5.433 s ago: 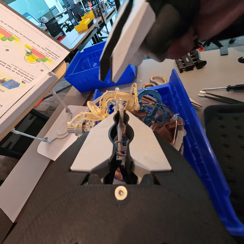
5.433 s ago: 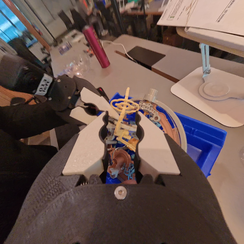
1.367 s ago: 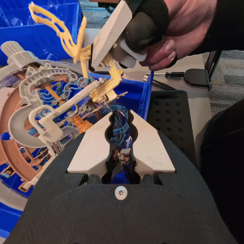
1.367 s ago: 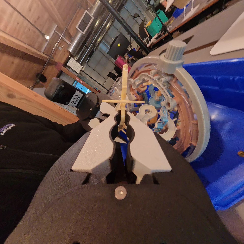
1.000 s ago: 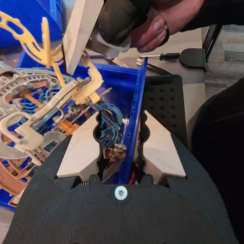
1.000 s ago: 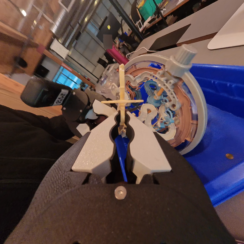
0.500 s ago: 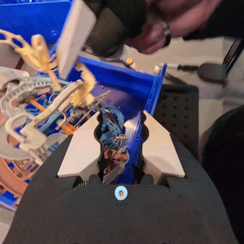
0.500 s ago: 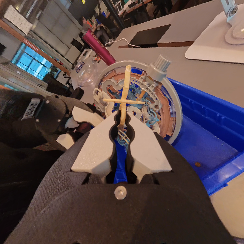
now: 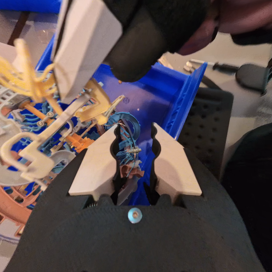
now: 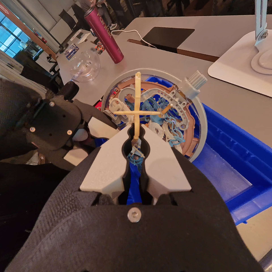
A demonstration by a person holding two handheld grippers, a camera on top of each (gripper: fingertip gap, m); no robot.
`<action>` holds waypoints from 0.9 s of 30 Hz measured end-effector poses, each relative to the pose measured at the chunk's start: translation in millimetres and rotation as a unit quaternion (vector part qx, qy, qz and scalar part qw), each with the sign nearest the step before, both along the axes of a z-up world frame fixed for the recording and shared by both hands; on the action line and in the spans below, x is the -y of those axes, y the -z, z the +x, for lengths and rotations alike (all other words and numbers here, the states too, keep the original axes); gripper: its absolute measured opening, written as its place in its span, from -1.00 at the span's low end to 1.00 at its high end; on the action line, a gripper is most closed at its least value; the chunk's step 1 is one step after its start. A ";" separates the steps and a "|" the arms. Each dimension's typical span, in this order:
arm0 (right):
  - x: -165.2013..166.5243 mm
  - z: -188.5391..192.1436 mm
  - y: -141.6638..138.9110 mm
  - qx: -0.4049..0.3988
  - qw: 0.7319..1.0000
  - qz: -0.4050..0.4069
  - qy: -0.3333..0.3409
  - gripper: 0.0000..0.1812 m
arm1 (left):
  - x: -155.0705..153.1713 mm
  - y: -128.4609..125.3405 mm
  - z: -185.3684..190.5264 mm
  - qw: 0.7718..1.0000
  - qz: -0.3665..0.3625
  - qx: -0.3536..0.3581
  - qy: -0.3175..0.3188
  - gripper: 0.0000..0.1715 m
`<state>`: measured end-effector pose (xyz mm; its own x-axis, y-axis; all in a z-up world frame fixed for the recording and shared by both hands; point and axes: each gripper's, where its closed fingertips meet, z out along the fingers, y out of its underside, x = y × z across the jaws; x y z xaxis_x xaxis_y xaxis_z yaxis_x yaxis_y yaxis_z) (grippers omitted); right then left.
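Yellow cross-piece (image 10: 136,108) upright between jaws

It looks like a big shared workroom: long gray tables (image 10: 154,58) and black chairs (image 10: 36,69) stretch far beyond the jaws, with big windows (image 10: 13,39) behind.

A blue bin (image 10: 229,148) holds a maze (image 10: 169,111) of tan, grey, light-blue and yellow tracks.

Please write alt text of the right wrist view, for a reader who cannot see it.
The right gripper is shut on a thin cream plastic cross-shaped piece of a round grey-rimmed maze toy standing in a blue plastic bin. The left gripper, open, is at the left; a magenta metal bottle stands on the grey table behind.
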<state>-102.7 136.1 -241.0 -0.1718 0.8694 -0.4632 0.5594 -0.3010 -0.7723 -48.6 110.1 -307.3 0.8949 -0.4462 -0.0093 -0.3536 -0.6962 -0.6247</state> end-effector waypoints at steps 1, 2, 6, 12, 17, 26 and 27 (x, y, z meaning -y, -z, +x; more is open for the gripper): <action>-0.5 -0.2 -0.2 0.001 1.000 0.002 0.002 -0.96 | 1.6 2.7 1.8 1.000 -0.009 -0.017 0.009 -0.43; -1.6 0.1 0.9 0.004 1.000 0.005 0.001 -0.97 | 3.8 5.6 0.6 0.998 -0.019 -0.049 0.023 -0.41; -2.4 1.4 0.4 0.006 1.000 0.002 -0.006 -0.96 | 8.4 14.2 -8.6 0.977 -0.056 -0.182 0.097 -0.57; -4.2 5.1 1.2 0.003 1.000 -0.007 -0.007 -0.96 | 10.6 -12.4 -19.0 0.963 -0.025 -0.223 0.151 -0.75; 0.4 6.6 -0.6 -0.012 0.998 -0.062 -0.013 -0.96 | -13.5 -73.6 -36.6 0.961 0.125 -0.224 0.105 -0.72; 16.6 18.8 -11.5 -0.089 0.990 -0.086 -0.064 -0.97 | -34.7 -43.0 -71.1 0.963 0.089 -0.233 0.101 -0.87; 23.7 21.2 -10.7 -0.095 0.990 -0.064 -0.079 -0.96 | -36.1 -42.8 -70.4 0.971 0.085 -0.199 0.101 -0.89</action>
